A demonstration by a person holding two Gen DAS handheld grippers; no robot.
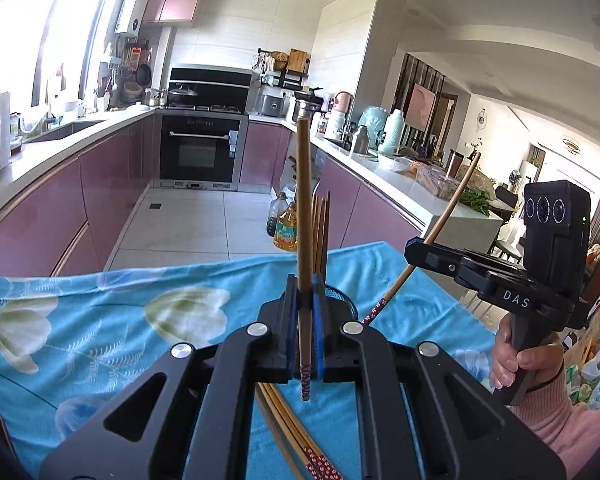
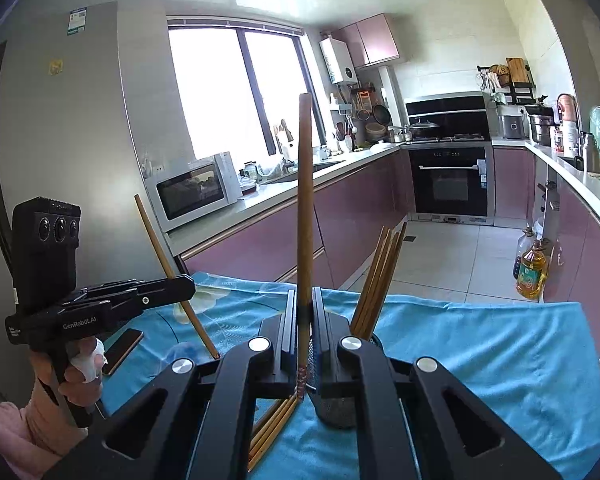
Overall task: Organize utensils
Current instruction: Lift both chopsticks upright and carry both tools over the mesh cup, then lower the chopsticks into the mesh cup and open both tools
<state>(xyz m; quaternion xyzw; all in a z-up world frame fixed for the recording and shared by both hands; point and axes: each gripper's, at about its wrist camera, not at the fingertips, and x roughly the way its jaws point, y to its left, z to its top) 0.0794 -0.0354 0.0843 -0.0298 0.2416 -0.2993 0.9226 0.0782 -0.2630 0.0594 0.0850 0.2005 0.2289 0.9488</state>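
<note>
In the left wrist view my left gripper [image 1: 305,286] is shut on one wooden chopstick [image 1: 303,200], held nearly upright with its patterned end down. Behind it a dark mesh holder [image 1: 346,300] contains several chopsticks [image 1: 321,232]. To the right, my right gripper [image 1: 412,250] is shut on a second, slanted chopstick [image 1: 452,204]. In the right wrist view the right gripper [image 2: 305,314] clamps its upright chopstick [image 2: 305,200]. The mesh holder [image 2: 336,404] stands just right of it, with its chopsticks [image 2: 380,276] leaning. The left gripper [image 2: 190,282] is at the left. Loose chopsticks [image 2: 272,428] lie on the cloth.
A blue floral cloth [image 1: 100,340] covers the table. A dark flat phone-like object [image 2: 122,350] lies on it near the left hand. Oil bottles [image 1: 286,228] stand on the floor beyond the table's far edge. Kitchen counters [image 2: 260,196] run along both sides.
</note>
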